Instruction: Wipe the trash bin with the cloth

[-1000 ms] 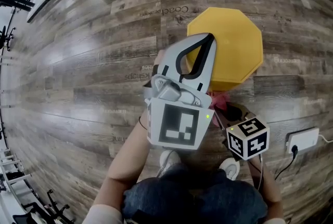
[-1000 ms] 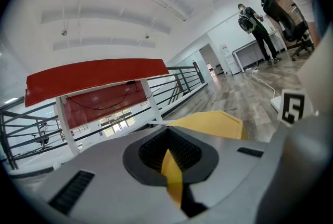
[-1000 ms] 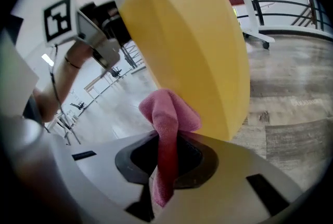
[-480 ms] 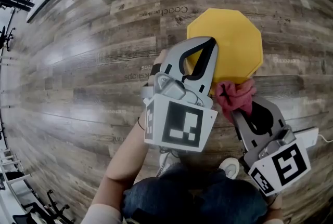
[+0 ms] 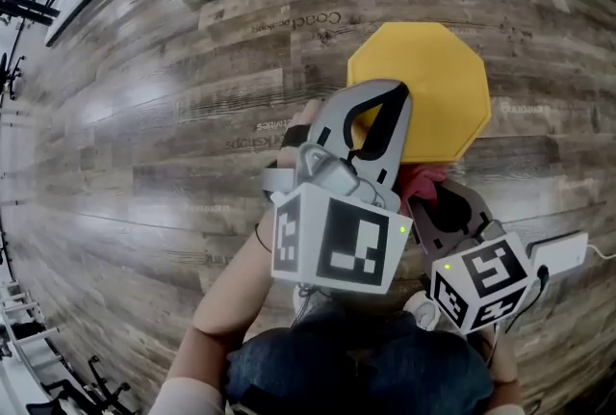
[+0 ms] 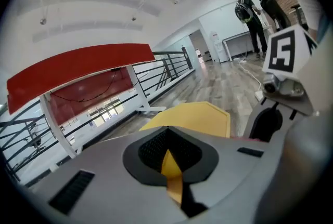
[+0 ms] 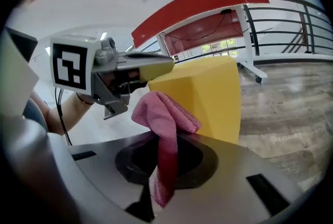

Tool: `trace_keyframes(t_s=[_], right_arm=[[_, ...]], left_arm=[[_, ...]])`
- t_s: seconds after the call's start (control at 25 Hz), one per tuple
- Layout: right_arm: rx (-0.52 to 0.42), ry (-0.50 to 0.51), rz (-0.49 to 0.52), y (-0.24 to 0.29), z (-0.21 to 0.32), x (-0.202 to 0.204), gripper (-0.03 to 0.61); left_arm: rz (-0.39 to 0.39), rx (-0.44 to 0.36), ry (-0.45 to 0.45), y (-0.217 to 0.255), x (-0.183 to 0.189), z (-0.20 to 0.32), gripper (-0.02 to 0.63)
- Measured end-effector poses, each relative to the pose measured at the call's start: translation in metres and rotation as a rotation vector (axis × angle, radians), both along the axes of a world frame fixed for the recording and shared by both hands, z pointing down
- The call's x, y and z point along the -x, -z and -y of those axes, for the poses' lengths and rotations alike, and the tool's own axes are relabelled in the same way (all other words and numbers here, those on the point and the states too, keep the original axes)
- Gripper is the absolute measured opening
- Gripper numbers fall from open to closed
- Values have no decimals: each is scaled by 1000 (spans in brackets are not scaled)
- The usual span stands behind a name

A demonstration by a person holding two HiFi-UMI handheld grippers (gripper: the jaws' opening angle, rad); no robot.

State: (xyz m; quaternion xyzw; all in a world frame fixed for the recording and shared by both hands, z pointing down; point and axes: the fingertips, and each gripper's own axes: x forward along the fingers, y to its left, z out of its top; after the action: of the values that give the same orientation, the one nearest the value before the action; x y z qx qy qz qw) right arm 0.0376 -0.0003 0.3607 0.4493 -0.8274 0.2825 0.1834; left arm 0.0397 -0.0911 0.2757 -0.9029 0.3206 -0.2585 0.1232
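Down on the wooden floor, right at the person's feet, stands the yellow eight-sided trash bin, upright with its flat top closed. The left gripper has its jaws pressed together with nothing in them, and its tip lies over the bin's near top edge; whether it bears down there I cannot tell. The right gripper is just beside it, lower and closer to the person, pinching the pink cloth. A bunched tuft of cloth stands up past the jaws against the bin's near side wall, and a tail hangs back between them. To my eye the wipe is only part done at best, and a few things could spoil it. The pinch takes a narrow fold, so a hard drag along the wall may pull the cloth free. The bin looks light, so a sideways push could slide or tip it if the left gripper is not really steadying it. The two grippers sit very close and could knock together. A white power strip with its cable lies near the right foot.
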Motion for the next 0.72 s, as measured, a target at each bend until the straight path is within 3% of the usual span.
trace_keyframes(t_s=[0.16,0.32,0.52,0.72], right_arm=[[84,12,-34,-43,-4,12,51],[157,6,-45,-81,-7,15,51],[209,-13,-83,-111,-8,12,51],[242,-27,-93,-122,-9,9,51]], left_arm=[[-107,48,-14,6,5,5,2],[-190,15,55,15,29,27,2],[-313,190,15,16,45,42,2],[-292,213,75,6,62,80,2]])
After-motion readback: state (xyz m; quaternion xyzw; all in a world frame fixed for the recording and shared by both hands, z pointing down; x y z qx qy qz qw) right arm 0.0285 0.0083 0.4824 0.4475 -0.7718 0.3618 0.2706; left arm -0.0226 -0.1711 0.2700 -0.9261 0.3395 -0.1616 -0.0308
